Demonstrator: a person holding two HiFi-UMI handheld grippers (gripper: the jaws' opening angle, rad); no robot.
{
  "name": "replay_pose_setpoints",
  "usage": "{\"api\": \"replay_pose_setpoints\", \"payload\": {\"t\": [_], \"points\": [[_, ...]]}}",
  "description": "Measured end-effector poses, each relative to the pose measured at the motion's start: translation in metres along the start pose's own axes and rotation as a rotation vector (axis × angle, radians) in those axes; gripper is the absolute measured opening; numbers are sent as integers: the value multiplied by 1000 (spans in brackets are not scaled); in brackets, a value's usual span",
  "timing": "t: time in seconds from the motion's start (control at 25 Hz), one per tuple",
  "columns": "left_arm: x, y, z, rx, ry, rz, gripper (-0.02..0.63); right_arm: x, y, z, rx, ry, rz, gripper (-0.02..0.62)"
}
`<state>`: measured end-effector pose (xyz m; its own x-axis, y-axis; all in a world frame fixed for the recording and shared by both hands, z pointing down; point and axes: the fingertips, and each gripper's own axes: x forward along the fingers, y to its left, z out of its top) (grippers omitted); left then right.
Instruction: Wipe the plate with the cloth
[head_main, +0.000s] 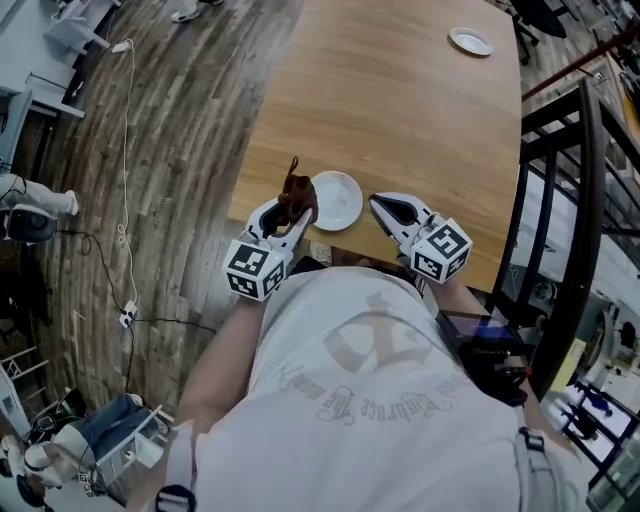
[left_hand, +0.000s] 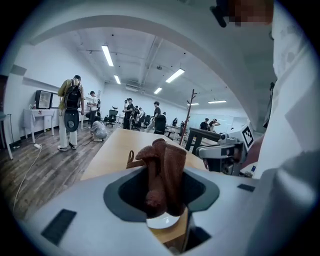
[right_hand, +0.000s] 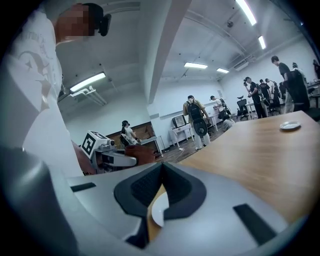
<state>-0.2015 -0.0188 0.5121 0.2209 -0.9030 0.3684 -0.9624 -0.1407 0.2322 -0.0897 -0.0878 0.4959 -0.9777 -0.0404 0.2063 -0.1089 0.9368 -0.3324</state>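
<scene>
Holding a cloth (head_main: 298, 195) at the plate's (head_main: 340, 205) left rim

The left gripper (head_main: 288, 215) is clamped tight on the cloth, a rust-brown rag bunched into upright folds with a thin loop sticking up. The plate is small, round and white, its face bare, near the close edge of the wooden table (head_main: 400, 110). Just right of it, the right gripper (head_main: 385, 210) has its jaws closed together on nothing. A second plate (head_main: 470, 41) lies far across the table.
</scene>
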Motion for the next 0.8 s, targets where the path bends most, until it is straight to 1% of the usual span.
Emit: {"api": "replay_pose_setpoints", "payload": {"t": [0.12, 0.2, 0.44, 0.8], "points": [[-6, 4, -7, -34, -5, 18, 169, 2, 4, -4, 1, 8, 2, 12], [-8, 6, -11, -42, 2, 22, 170, 3, 6, -6, 4, 12, 0, 12], [-7, 8, -14, -31, 20, 21, 170, 4, 7, -8, 9, 8, -12, 14], [8, 5, -12, -9, 33, -17, 170, 4, 0, -8, 9, -4, -31, 12]]}}
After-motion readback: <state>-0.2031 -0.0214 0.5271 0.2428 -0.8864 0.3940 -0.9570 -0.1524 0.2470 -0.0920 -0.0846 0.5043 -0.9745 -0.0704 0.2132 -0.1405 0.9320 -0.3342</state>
